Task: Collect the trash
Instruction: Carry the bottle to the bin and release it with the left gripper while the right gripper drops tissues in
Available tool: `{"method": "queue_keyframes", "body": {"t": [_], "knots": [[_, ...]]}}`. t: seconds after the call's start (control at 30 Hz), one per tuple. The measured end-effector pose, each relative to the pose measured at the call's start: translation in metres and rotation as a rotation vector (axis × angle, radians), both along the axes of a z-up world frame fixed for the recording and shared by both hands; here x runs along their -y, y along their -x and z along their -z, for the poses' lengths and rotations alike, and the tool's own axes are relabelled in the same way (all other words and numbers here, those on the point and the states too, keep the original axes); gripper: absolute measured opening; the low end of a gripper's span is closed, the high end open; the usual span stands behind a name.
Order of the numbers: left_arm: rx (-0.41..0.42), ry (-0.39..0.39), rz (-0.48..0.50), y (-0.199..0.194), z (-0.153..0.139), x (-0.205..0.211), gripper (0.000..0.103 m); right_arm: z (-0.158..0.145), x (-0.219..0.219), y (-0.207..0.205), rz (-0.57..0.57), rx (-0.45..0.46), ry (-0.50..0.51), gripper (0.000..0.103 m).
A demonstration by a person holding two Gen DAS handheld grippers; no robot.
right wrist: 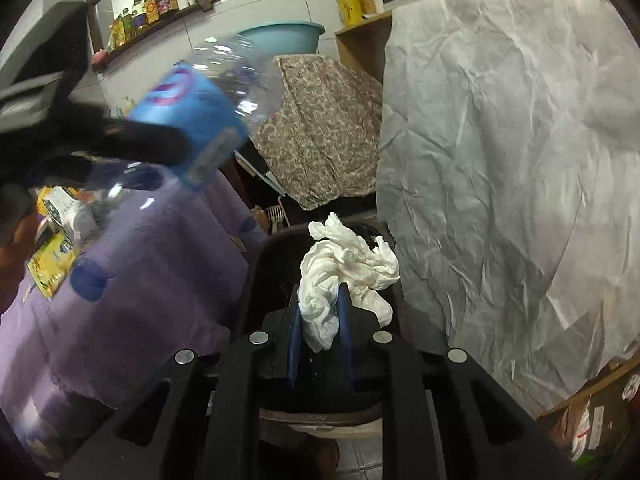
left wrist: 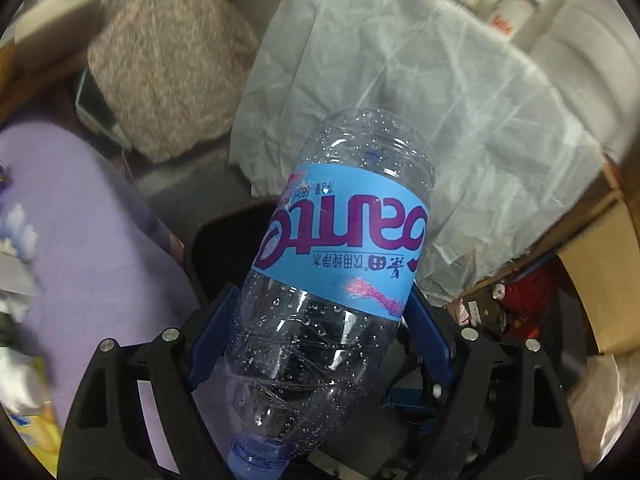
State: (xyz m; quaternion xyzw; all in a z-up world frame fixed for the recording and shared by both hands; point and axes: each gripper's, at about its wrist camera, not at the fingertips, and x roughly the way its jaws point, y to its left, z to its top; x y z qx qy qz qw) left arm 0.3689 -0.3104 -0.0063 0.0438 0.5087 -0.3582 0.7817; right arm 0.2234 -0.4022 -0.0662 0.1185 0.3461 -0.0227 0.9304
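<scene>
The left gripper is clamped on a clear plastic bottle — blue fingers pressing its sides just under the blue label, cap pointing back toward the camera, base sticking out front. The right gripper is squeezed tight on a wad of white tissue, which bunches up between and past the fingertips. Both loads hang over a dark bin, which sits between the purple-covered table and a big white sheet.

Count: one bottle, one tissue wad, one bin, two grippers.

The right view catches the bottle from the side, blurred, up at its left, plus a wall shelf of bottles and a teal basin. Only the left view shows the label print, though the tissue doesn't show there.
</scene>
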Motion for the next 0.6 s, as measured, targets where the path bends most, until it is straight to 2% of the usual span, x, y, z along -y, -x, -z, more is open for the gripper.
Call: {"method": "queue_keyframes", "body": {"t": [0.17, 0.43, 0.47, 0.53, 0.57, 0.6], "knots": [[-0.167, -0.039, -0.102, -0.029, 0.055, 0.033, 0.081, 0.032, 0.004, -0.005, -0.025, -0.049, -0.036, 0.018], [-0.28, -0.129, -0.202, -0.047, 0.131, 0.038, 0.081, 0.076, -0.001, -0.023, -0.072, -0.139, -0.052, 0.018], [-0.293, -0.13, -0.213, -0.049, 0.136, 0.037, 0.081, 0.08, -0.002, -0.023, -0.073, -0.145, -0.052, 0.02], [-0.313, -0.138, -0.226, -0.053, 0.141, 0.036, 0.082, 0.084, -0.003, -0.024, -0.063, -0.149, -0.054, 0.037], [-0.323, -0.137, -0.221, -0.053, 0.142, 0.035, 0.084, 0.084, -0.002, -0.022, -0.051, -0.138, -0.055, 0.048], [-0.329, -0.14, -0.218, -0.053, 0.143, 0.034, 0.085, 0.084, -0.001, -0.021, -0.043, -0.132, -0.057, 0.052]]}}
